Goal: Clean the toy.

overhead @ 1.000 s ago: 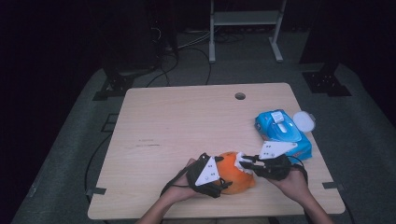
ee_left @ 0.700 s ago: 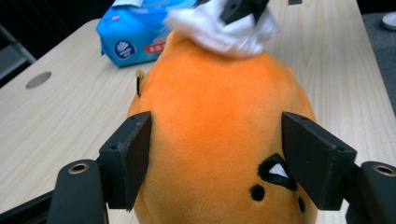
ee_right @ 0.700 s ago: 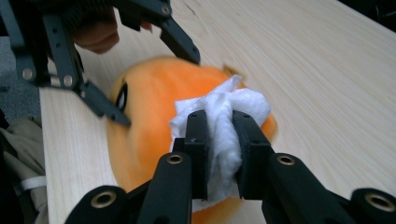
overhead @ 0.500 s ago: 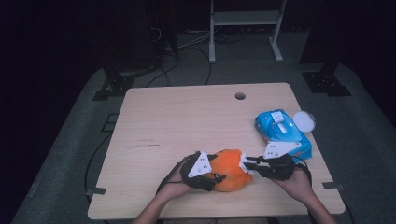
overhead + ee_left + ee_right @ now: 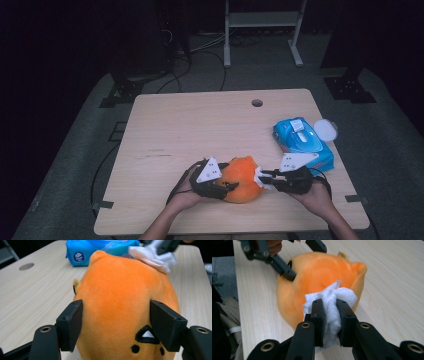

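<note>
An orange plush toy (image 5: pixel 241 181) lies near the table's front edge. My left gripper (image 5: pixel 226 184) comes at it from the left. In the left gripper view its jaws have just been closing, and the pads press into both sides of the plush (image 5: pixel 117 290). My right gripper (image 5: pixel 263 178) comes in from the right, shut on a crumpled white wipe (image 5: pixel 332 296). The wipe touches the plush's right side (image 5: pixel 317 272). The wipe (image 5: pixel 150 256) also lies against the plush's far end in the left gripper view.
A blue pack of wipes (image 5: pixel 302 142) lies right of the plush, its white lid (image 5: pixel 326 129) flipped open. The wooden table (image 5: pixel 200 130) has a round hole (image 5: pixel 257 103) near its back edge. Dark floor with cables and stand feet surrounds the table.
The left gripper has slid a little further onto the plush and its jaws have closed on the toy's sides. The right gripper with the wipe has stayed in place.
</note>
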A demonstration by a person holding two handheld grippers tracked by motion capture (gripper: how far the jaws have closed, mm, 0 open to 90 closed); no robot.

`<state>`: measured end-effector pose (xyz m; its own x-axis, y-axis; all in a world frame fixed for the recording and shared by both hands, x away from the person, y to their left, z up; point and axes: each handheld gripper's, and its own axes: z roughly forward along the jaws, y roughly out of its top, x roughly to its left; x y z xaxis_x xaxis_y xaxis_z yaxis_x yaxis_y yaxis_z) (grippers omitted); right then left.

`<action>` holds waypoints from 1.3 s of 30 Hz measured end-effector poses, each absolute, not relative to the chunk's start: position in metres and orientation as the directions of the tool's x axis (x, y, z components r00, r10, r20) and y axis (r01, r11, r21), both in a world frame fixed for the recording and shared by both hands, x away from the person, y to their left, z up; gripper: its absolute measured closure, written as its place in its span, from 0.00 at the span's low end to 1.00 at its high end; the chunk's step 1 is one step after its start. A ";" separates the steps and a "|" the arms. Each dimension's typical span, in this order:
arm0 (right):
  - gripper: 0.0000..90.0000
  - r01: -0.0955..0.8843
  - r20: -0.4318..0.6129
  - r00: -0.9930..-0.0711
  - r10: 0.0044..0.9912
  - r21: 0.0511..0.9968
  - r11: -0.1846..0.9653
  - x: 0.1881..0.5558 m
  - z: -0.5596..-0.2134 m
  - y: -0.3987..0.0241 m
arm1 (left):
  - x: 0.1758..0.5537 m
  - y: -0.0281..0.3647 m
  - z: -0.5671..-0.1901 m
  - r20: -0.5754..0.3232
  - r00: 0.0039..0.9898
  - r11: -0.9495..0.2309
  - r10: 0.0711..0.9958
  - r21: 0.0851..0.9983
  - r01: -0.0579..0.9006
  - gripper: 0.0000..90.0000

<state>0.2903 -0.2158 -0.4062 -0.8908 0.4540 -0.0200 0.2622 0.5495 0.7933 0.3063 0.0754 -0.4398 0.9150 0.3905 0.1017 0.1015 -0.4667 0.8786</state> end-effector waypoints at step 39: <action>0.85 0.312 0.051 -0.879 0.474 0.813 0.492 0.302 -0.407 -0.229 | 0.290 0.060 -0.438 0.216 0.932 -0.527 0.293 0.849 -0.031 0.34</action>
